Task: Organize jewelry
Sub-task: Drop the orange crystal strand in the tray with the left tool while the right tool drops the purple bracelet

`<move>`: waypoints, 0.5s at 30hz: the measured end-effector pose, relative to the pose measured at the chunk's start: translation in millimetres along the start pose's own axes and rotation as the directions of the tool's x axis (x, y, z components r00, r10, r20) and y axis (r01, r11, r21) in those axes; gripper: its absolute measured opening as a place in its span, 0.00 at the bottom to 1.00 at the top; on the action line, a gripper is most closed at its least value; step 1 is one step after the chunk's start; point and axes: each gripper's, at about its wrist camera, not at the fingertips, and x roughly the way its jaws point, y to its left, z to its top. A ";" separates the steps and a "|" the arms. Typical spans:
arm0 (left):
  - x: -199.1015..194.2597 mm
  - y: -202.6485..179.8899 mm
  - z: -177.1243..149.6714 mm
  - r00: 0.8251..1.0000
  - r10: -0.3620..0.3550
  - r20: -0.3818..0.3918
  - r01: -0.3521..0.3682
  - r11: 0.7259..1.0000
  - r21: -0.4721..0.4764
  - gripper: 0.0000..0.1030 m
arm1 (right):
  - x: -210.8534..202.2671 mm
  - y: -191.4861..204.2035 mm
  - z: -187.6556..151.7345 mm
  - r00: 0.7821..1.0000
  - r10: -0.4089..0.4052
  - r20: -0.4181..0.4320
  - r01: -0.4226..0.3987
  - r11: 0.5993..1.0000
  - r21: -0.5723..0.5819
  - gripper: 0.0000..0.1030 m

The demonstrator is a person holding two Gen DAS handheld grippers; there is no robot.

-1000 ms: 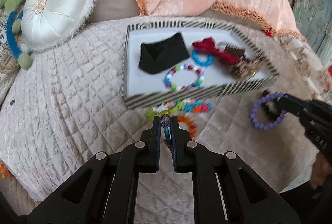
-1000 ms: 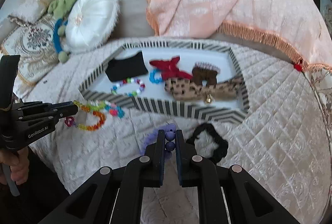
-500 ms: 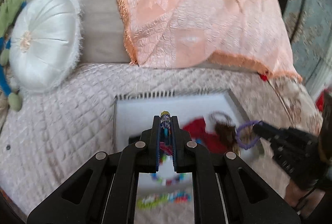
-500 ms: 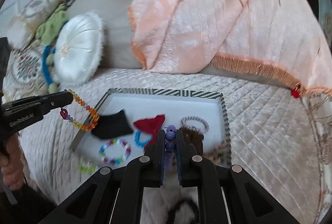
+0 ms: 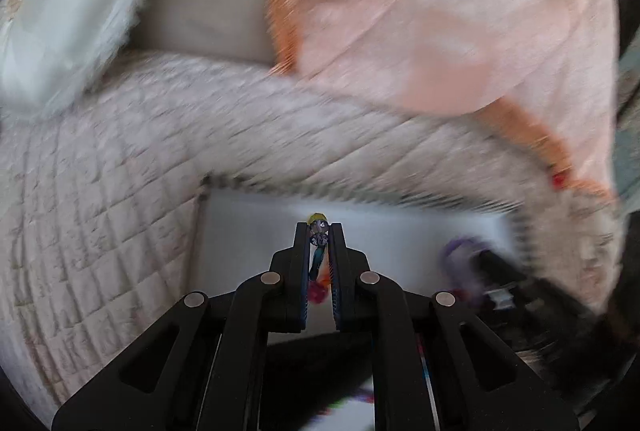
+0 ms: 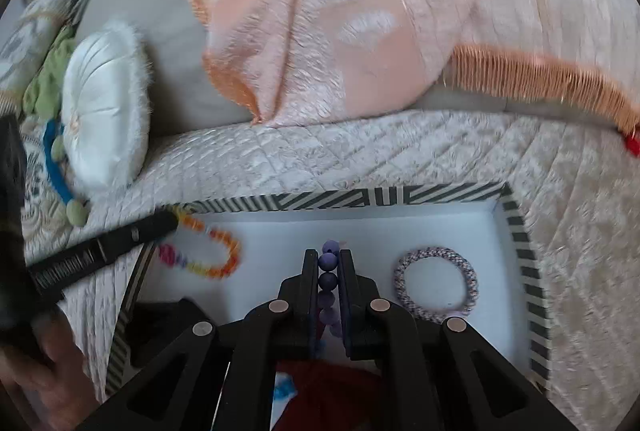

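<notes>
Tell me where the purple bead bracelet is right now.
Right wrist view: the purple bead bracelet is pinched in the right tool, above the striped tray, left of the braided hair tie.

purple bead bracelet – pinched, over tray | multicolour bracelet – dangling, tray's left edge | braided band – flat inside

Hair tie in tray, right side; tray on quilt.

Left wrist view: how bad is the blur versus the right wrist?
Left wrist: heavy motion smear; the quilted cream bedspread and purple bead bracelet streak, while the left gripper stays crisp. Right wrist: milder; the striped-rim white tray and braided pastel hair tie read cleanly. Both show fisheye bending.
</notes>
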 end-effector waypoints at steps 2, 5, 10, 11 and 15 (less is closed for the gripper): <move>12.0 3.4 -4.9 0.999 0.041 -0.025 -0.041 0.999 0.012 0.07 | 11.3 -9.9 -1.8 0.999 -0.012 -0.034 0.013 0.999 0.048 0.08; 18.6 7.8 -11.0 0.997 0.070 -0.045 -0.069 0.997 0.014 0.07 | 22.7 -21.3 -6.6 0.997 -0.017 -0.079 0.024 0.996 0.089 0.08; 15.3 6.2 -14.5 0.996 0.075 -0.044 -0.074 0.997 0.021 0.09 | 15.8 -30.0 -6.7 0.998 -0.017 -0.058 0.025 0.992 0.127 0.27; 13.6 4.8 -15.5 0.996 0.075 -0.046 -0.073 0.997 0.031 0.13 | 12.0 -32.4 -7.7 0.999 0.009 -0.044 -0.003 0.990 0.143 0.34; 3.9 3.3 -15.4 0.995 0.095 -0.026 -0.093 0.995 0.043 0.26 | -3.3 -37.0 -6.2 1.000 0.008 0.001 -0.008 0.988 0.156 0.43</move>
